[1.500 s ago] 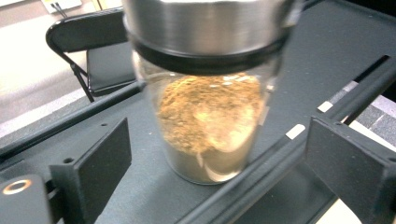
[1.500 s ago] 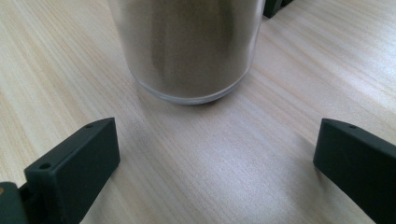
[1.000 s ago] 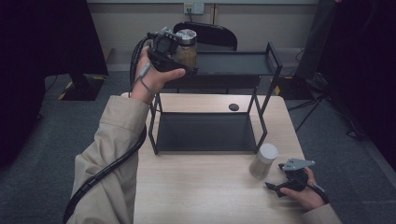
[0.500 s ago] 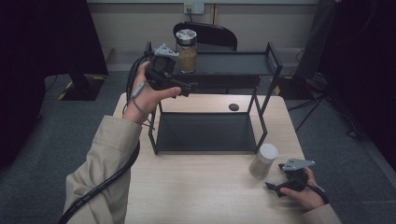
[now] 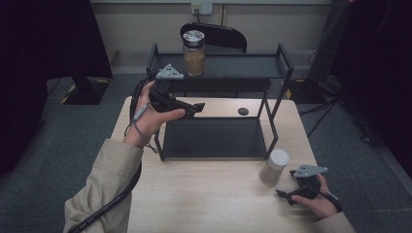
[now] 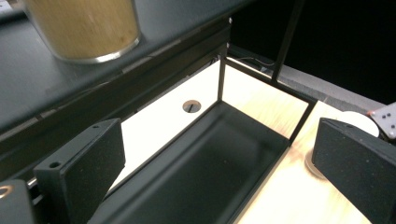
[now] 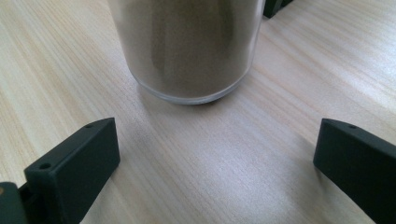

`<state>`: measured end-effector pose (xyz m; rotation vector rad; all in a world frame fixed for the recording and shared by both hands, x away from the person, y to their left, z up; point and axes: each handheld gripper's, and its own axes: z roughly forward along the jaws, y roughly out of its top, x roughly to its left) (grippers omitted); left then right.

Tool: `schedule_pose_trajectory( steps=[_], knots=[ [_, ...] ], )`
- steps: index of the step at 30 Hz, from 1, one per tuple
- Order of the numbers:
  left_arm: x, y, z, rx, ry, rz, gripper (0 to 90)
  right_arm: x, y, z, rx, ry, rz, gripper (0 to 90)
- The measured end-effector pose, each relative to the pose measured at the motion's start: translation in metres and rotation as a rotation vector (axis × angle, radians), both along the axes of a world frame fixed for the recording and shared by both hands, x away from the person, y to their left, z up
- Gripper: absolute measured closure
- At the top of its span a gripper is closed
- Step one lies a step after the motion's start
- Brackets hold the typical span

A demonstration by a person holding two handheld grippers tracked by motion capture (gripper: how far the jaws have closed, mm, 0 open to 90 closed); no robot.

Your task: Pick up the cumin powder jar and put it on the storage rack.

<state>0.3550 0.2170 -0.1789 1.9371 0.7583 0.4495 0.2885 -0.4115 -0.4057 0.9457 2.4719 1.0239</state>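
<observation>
1. Nearest, the right gripper [image 5: 286, 192] rests on the pale wooden table [image 5: 204, 194], jaws spread wide and empty, lined up on the white-lidded glass jar of brown powder [image 5: 273, 167] just ahead, probably for a grasp.
2. Farther off, the left gripper [image 5: 197, 108] hovers by the black metal two-tier shelf [image 5: 279, 65], jaws wide and empty.
3. Farthest, a metal-lidded glass jar of tan grains [image 5: 193, 53] stands upright on the top tier.

Two jars: one [image 5: 194, 52] on the far shelf top, one [image 5: 273, 166] near right. One black shelf rack [image 5: 272, 119]. Two grippers, left [image 5: 187, 108] and right [image 5: 286, 192].
</observation>
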Motion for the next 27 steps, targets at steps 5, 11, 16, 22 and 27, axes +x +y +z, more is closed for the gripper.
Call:
schedule_pose_trajectory(
  steps=[5, 11, 16, 22, 27],
  knots=[
    [-0.002, 0.003, -0.014, 0.003, 0.010, -0.014, 2.0, 0.000, 0.000, 0.000, 0.000, -0.001, 0.001, 0.0],
    [-0.004, 0.007, -0.036, -0.011, 0.026, -0.029, 2.2, 0.000, 0.000, 0.000, 0.000, 0.001, 0.000, 0.0],
    [-0.004, 0.007, -0.055, -0.025, 0.041, -0.040, 2.3, 0.000, 0.000, 0.000, -0.001, 0.000, 0.001, 0.0],
    [-0.001, 0.007, -0.075, -0.037, 0.061, -0.051, 2.2, 0.000, 0.000, 0.000, -0.001, 0.000, 0.000, 0.0],
    [-0.001, 0.006, -0.089, -0.037, 0.077, -0.058, 2.8, 0.000, 0.000, 0.000, -0.001, 0.000, 0.000, 0.0]
  ],
)
